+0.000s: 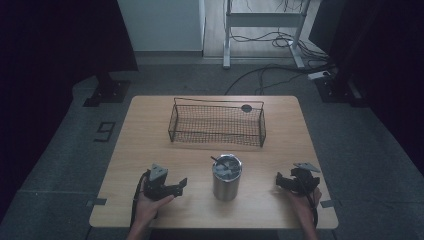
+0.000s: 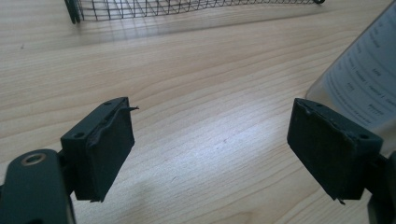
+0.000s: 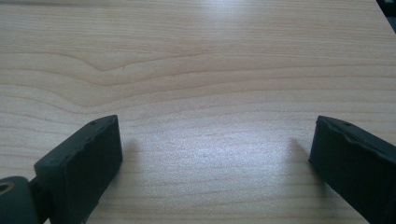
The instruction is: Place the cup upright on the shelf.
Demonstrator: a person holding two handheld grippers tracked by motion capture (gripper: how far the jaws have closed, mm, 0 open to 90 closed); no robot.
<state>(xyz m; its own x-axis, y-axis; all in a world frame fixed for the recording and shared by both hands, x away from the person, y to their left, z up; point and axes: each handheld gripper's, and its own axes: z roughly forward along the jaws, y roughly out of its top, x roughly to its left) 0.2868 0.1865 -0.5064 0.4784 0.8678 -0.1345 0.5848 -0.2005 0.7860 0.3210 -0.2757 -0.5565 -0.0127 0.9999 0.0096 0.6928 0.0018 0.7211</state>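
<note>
Grey flooring surrounded a light wooden desk (image 1: 150, 150), with cables trailing near a white frame at the back. From the high view, a black wire basket (image 1: 217, 123) stood on the far half of the desk, and a steel tumbler (image 1: 226, 178) stood upright nearer the person, roughly midway between the 2 hands. Its top looked closed by a lid with a thin straw or stick leaning at the rim; I could not tell more. The left tool (image 1: 181, 186) lay low over the desk in the person's left hand (image 1: 148, 201), its jaws pointing toward the tumbler yet well apart from it. The right tool (image 1: 280, 181) sat in the right hand (image 1: 303, 200) near the desk's right edge, also aimed inward at the tumbler.

Along the left gripper view, the left tool (image 2: 210, 142) had its 2 black jaws spread wide with bare wood between them, pinching nothing. The tumbler (image 2: 362, 88) rose just beyond the right-hand jaw, showing printed text on its side. The basket (image 2: 187, 7) crossed the top edge.

Along the right gripper view, the right tool (image 3: 215, 156) likewise had its jaws spread apart over plain desk (image 3: 201, 70) grain, gripping nothing.
</note>
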